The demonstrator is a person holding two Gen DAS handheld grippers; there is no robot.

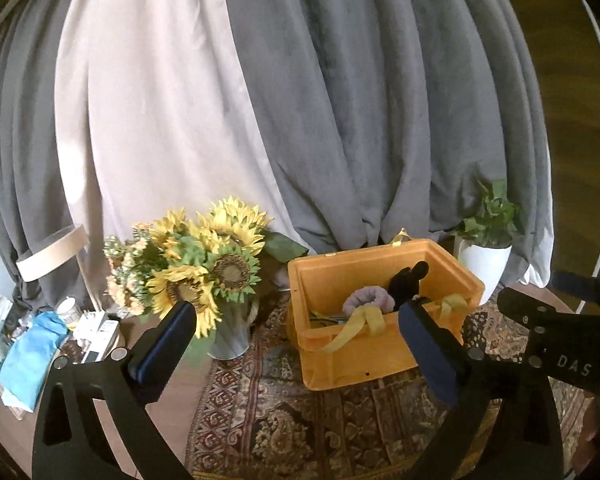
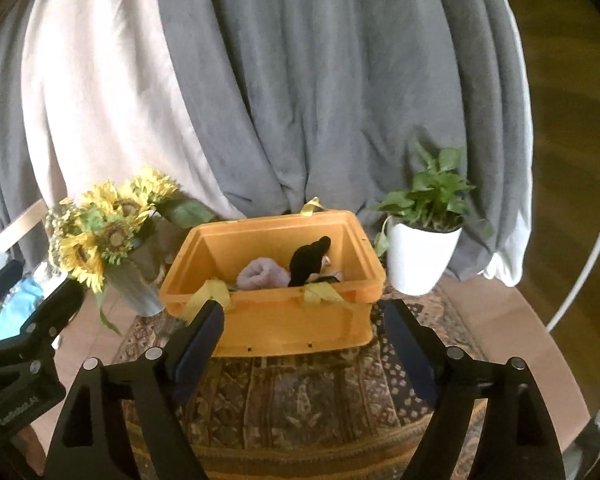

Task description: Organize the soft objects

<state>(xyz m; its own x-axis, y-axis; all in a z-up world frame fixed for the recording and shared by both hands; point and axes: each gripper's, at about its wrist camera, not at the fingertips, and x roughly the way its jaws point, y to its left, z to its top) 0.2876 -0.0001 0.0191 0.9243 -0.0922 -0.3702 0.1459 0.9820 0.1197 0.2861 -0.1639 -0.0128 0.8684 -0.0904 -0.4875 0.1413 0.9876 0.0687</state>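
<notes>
An orange plastic bin (image 1: 380, 356) (image 2: 292, 324) stands on a patterned rug. Inside it lie a fuzzy lilac ring (image 1: 366, 298) (image 2: 262, 274) and a black plush toy (image 1: 406, 280) (image 2: 308, 260), with yellow ribbons (image 1: 360, 322) (image 2: 212, 294) draped over its near rim. My left gripper (image 1: 298, 326) is open and empty, in front of the bin's left side. My right gripper (image 2: 302, 326) is open and empty, in front of the bin's near wall. The right gripper's body also shows at the right of the left wrist view (image 1: 560, 344).
A vase of sunflowers (image 1: 204, 260) (image 2: 108, 236) stands left of the bin. A potted green plant in a white pot (image 1: 486, 256) (image 2: 420, 248) stands to its right. Grey and cream curtains (image 1: 300, 100) hang behind. Clutter with a blue cloth (image 1: 32, 352) lies at far left.
</notes>
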